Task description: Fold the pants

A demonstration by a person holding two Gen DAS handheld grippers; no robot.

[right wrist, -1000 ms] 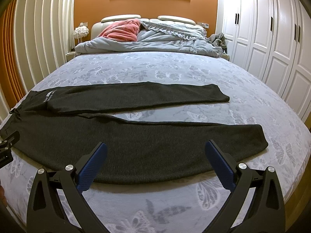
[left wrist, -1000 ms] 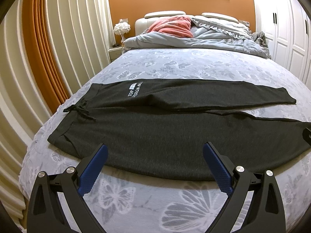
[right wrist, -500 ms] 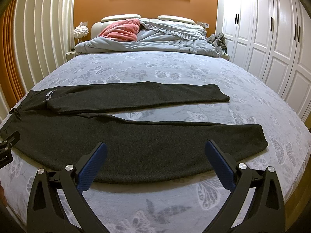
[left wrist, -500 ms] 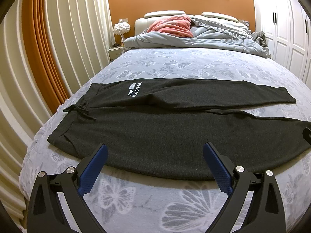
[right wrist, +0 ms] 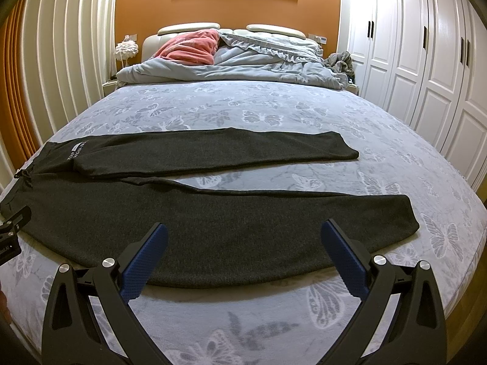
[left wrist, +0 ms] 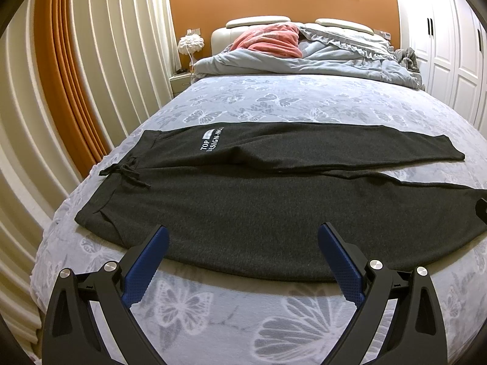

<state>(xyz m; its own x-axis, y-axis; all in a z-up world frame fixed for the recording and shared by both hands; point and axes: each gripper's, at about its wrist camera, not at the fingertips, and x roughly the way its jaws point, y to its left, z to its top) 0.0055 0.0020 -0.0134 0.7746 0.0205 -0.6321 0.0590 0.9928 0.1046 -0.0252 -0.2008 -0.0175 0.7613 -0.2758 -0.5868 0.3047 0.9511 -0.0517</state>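
Dark grey pants (left wrist: 243, 200) lie flat across the bed, waistband and drawstring (left wrist: 127, 172) at the left, both legs stretching right; they also show in the right wrist view (right wrist: 213, 225). White lettering sits near the far hip (left wrist: 212, 143). My left gripper (left wrist: 242, 240) is open and empty, hovering over the near edge of the waist end. My right gripper (right wrist: 243, 240) is open and empty over the near leg, left of its cuff (right wrist: 404, 222).
The bed (left wrist: 304, 103) has a grey butterfly-print cover. A rumpled grey duvet (right wrist: 243, 64) and pink blanket (right wrist: 188, 47) lie at the headboard. Curtains (left wrist: 91, 60) stand at the left, white wardrobes (right wrist: 426, 60) at the right. The left gripper's edge shows in the right wrist view (right wrist: 12, 228).
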